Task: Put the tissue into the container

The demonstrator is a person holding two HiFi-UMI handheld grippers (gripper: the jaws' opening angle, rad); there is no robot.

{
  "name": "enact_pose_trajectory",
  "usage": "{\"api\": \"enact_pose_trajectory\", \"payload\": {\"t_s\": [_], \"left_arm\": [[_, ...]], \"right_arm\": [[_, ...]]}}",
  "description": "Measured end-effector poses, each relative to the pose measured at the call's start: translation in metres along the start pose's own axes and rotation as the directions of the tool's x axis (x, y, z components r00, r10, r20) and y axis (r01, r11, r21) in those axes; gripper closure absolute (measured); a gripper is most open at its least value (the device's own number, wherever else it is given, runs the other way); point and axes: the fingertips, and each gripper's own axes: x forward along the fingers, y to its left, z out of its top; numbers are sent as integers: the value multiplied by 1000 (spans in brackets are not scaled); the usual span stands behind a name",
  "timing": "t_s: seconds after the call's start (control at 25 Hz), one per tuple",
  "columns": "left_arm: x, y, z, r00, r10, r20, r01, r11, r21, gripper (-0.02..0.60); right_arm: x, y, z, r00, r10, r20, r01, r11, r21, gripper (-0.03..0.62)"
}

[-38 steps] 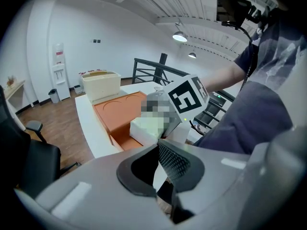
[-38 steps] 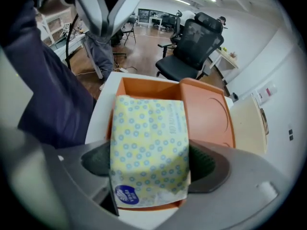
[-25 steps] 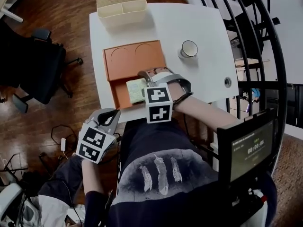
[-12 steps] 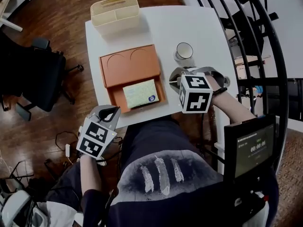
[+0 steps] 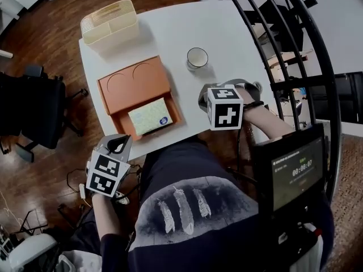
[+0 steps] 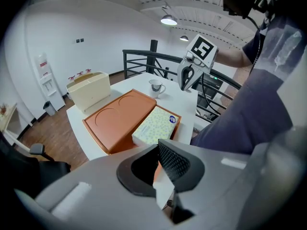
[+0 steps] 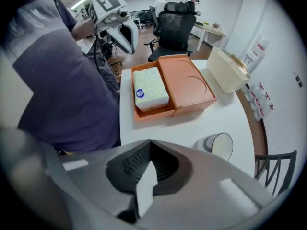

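- The tissue pack (image 5: 149, 117) lies flat in the open near compartment of the orange container (image 5: 133, 79), so the placing looks done. The step in hand is judged to be drawing clear.
- The right gripper (image 7: 144, 171) is clenched on nothing, off to the right of the container above the white table (image 5: 227, 33). It should draw back towards the near edge, so it does not swing into the cup (image 5: 197, 57) just beyond it.
- The left gripper (image 6: 160, 166) is also clenched and empty, low off the table's near-left edge. It is best left there, since the pack needs no steadying.
- A check that the pack sits inside the compartment walls would be worthwhile.
- A second ago the right gripper stood over the pack with its jaws wide. It has since pulled away to the right and snapped closed, leaving the pack behind. The left gripper has hardly moved.
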Motion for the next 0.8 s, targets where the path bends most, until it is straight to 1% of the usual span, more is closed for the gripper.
{"api": "enact_pose_trajectory", "payload": {"t_s": [0.28,0.8], "left_arm": [[4,-6,-3,1000,0,-21,0,1000,-12,568],[5,-11,-6,1000,0,-29,0,1000,-10,568]], "right_arm": [[13,7,-12,999,37,-26,-38,999,-9,591],[15,3,-6,999,41,-29,-42,999,-26,591]]}}
